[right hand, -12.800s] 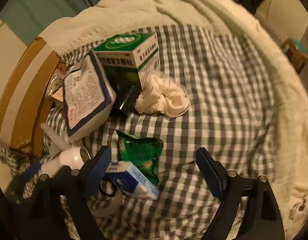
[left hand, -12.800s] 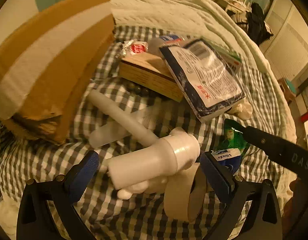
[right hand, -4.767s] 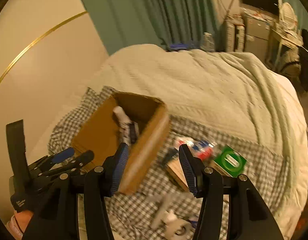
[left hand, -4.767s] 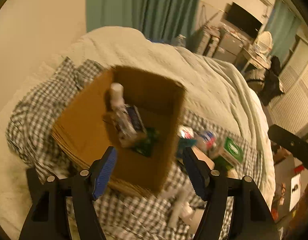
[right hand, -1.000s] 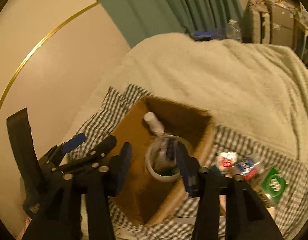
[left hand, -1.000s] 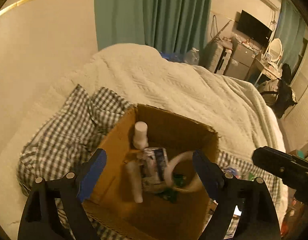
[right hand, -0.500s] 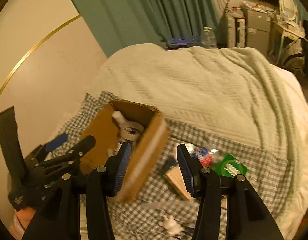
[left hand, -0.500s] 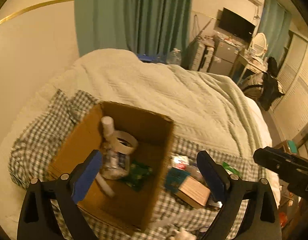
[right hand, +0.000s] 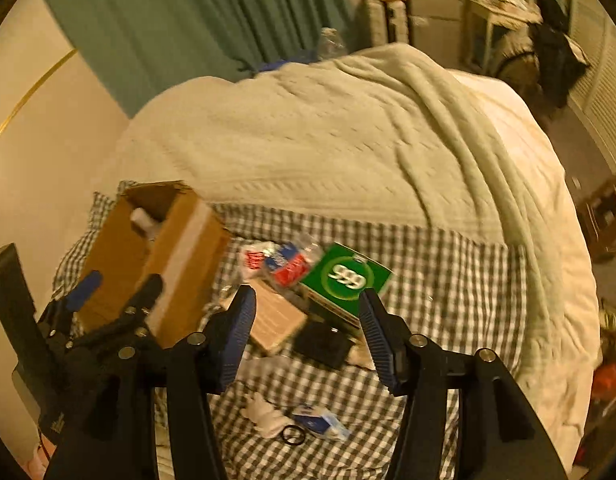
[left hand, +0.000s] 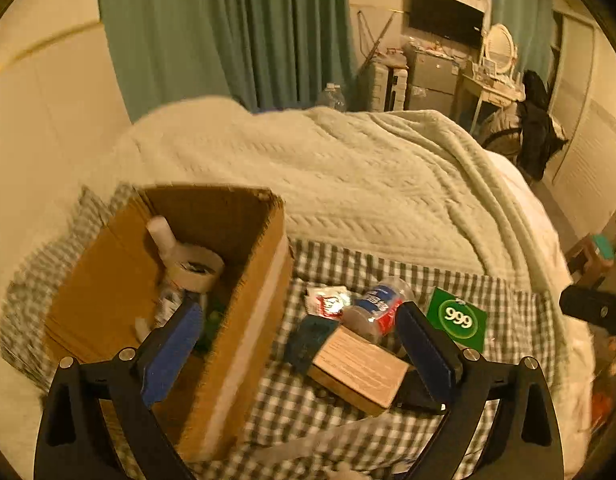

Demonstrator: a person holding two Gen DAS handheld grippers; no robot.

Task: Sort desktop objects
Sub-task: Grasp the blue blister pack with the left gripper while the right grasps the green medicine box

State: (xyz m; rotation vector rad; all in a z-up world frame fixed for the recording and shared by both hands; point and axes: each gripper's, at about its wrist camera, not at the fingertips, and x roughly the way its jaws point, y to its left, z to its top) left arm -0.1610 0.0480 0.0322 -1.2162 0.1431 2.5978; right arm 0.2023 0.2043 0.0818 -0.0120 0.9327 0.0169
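Note:
My left gripper (left hand: 296,320) hangs wide open and holds nothing, above the right wall of the cardboard box (left hand: 244,320) and the loose items beside it. In the box lie a tape roll (left hand: 194,270) and a white bottle (left hand: 160,232). On the checked cloth to its right lie a wooden block (left hand: 358,368), a plastic bottle (left hand: 378,308), a red-white packet (left hand: 326,300) and a green 999 box (left hand: 456,318). My right gripper (right hand: 306,308) is opening with nothing between its jaws, above the wooden block (right hand: 276,320) and the green box (right hand: 346,276). The left gripper (right hand: 118,284) shows beside the cardboard box (right hand: 180,256).
A flat black item (right hand: 322,344) lies in front of the green box. Nearer me lie a crumpled white tissue (right hand: 264,416), a black ring (right hand: 294,436) and a blue-white packet (right hand: 320,424). A pale knitted blanket (right hand: 348,140) covers the bed beyond the checked cloth (right hand: 448,280).
Both grippers have swung right, from over the box to over the loose items. The tape roll now rests in the box. The right jaws stand a little wider.

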